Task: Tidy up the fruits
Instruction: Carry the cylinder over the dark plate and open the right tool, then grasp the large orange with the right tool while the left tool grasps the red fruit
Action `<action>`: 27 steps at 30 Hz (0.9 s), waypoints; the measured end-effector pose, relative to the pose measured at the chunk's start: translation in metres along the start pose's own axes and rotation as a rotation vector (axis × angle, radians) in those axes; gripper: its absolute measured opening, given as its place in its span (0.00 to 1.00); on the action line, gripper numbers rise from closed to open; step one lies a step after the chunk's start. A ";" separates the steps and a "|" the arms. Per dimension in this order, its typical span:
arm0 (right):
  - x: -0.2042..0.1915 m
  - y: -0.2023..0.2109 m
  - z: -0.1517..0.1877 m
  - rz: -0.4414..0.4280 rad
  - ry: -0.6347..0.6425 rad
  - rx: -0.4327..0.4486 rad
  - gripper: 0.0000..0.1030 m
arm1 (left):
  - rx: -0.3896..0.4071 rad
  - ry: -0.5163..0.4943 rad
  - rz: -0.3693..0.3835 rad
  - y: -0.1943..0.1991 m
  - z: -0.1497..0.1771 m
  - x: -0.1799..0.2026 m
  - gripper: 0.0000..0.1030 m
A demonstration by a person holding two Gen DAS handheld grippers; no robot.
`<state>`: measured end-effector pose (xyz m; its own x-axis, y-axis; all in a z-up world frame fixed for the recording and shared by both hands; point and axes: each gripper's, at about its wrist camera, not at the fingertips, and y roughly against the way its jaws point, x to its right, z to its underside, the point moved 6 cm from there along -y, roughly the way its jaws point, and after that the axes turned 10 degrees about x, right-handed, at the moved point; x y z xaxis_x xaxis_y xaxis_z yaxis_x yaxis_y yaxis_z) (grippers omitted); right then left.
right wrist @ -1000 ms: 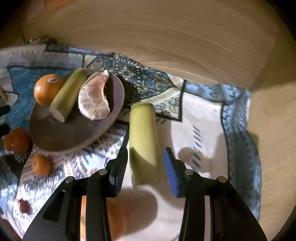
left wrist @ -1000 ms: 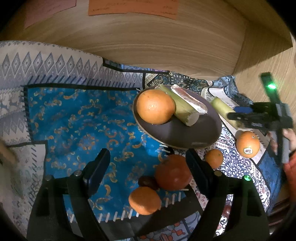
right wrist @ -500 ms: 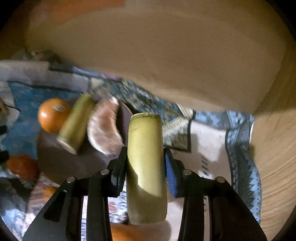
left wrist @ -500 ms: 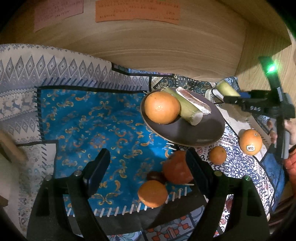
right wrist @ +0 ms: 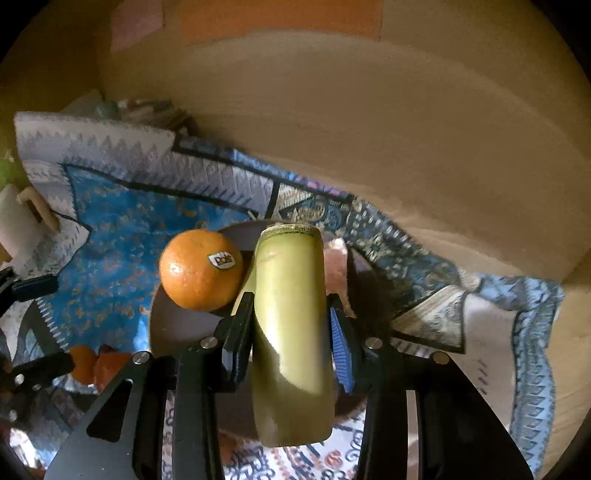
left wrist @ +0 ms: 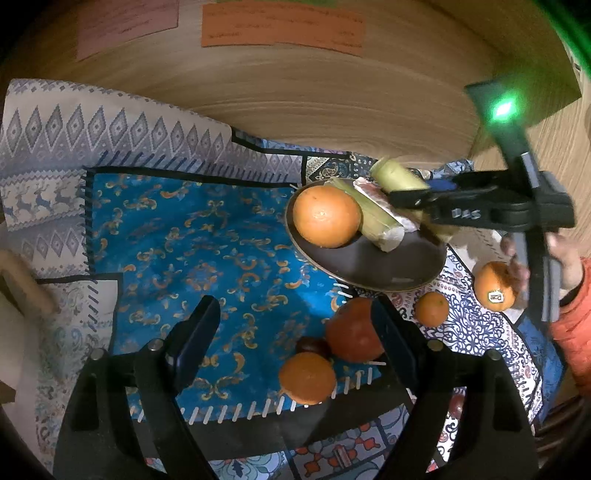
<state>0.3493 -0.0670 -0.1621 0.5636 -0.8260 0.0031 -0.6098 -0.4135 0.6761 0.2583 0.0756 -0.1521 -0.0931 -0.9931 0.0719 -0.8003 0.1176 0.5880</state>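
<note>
My right gripper (right wrist: 291, 325) is shut on a green-yellow sugarcane piece (right wrist: 291, 328) and holds it above the dark plate (right wrist: 166, 325); it also shows in the left wrist view (left wrist: 406, 195). The plate (left wrist: 373, 266) holds a large orange (left wrist: 327, 216), another cane piece (left wrist: 376, 218) and a peeled citrus segment (left wrist: 380, 199). My left gripper (left wrist: 291, 339) is open over the blue cloth. A reddish fruit (left wrist: 352, 334), a small orange (left wrist: 306, 376) and a dark chestnut-like fruit (left wrist: 312, 345) lie by its right finger.
A small orange (left wrist: 431, 308) and a stickered orange (left wrist: 493, 284) lie on the cloth right of the plate. A patterned cloth (left wrist: 184, 229) covers the wooden table. A wooden wall with paper notes (left wrist: 280, 26) stands behind. A pale object (left wrist: 18, 288) sits at the left edge.
My right gripper closed on the cane piece, lifted it off the cloth and carried it left over the plate. My left gripper drew back slightly, still open.
</note>
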 end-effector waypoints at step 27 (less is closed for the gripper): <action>0.022 0.099 0.064 0.116 -0.074 0.121 0.64 | -0.099 -0.080 0.059 -0.028 0.027 0.039 0.82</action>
<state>0.2654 -0.1513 -0.1424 0.4460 -0.8949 0.0190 -0.7334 -0.3532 0.5809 0.2612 0.0337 -0.1880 -0.1880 -0.9811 0.0464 -0.7303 0.1712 0.6613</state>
